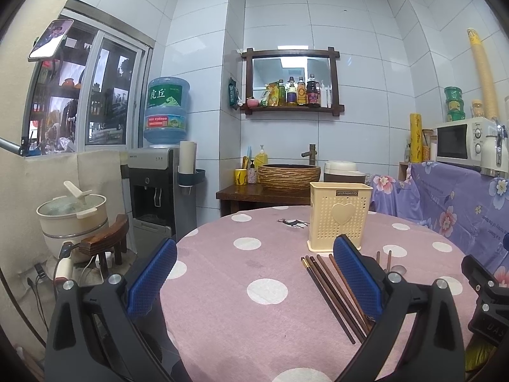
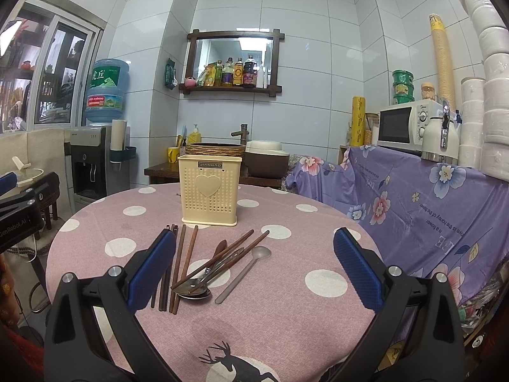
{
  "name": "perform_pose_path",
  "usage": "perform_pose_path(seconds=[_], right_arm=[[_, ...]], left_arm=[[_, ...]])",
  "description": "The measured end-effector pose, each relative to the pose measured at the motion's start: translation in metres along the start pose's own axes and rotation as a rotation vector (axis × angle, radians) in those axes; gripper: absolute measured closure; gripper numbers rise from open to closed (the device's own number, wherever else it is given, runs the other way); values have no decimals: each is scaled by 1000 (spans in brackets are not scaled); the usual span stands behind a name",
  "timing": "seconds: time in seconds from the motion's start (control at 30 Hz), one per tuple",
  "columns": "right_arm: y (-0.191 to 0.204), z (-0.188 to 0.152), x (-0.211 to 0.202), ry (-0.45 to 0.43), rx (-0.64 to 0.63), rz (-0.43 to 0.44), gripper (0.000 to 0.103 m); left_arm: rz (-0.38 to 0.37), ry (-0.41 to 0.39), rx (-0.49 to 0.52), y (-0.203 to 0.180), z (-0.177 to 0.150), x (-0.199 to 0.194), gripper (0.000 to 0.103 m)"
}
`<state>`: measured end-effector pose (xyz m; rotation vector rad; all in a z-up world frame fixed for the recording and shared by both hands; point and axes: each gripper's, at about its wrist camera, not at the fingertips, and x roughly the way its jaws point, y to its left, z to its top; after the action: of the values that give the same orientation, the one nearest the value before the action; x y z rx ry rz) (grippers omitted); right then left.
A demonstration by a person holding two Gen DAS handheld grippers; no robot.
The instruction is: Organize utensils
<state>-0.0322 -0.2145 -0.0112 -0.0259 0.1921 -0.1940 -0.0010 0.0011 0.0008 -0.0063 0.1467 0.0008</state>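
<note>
1. The left tongs (image 1: 254,273) are released – the two blue pads stand wide apart and hold nothing. They hover above the left part of the round surface (image 1: 222,254), which has a pink cloth with white dots.
2. The right tongs (image 2: 254,267) are also released and empty, with blue pads wide apart above the middle of the surface.
3. Between the pads of the right tongs lie the utensils. A bundle of brown wooden chopsticks (image 2: 181,261) lies beside the left pad, pointing away toward the holder.
4. To the right of them two more chopsticks (image 2: 235,251) lie crossed over two metal spoons (image 2: 194,288) – the spoon bowls rest one on the other, near the camera.
5. A translucent plastic spoon (image 2: 245,270) lies just beside this pile, on its right.
6. Behind the utensils stands the cream utensil holder (image 2: 209,189), upright, with small holes and a heart on its front. It looks empty from here.
7. In the left wrist view the chopsticks (image 1: 331,293) lie just left of the right pad.
</note>
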Motion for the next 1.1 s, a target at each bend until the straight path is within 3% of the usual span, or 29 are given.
perform_pose_path(seconds=[1.1], right_arm=[[4, -4, 5, 7, -1, -2, 5]], left_arm=[[3, 18, 5, 5, -6, 6, 5]])
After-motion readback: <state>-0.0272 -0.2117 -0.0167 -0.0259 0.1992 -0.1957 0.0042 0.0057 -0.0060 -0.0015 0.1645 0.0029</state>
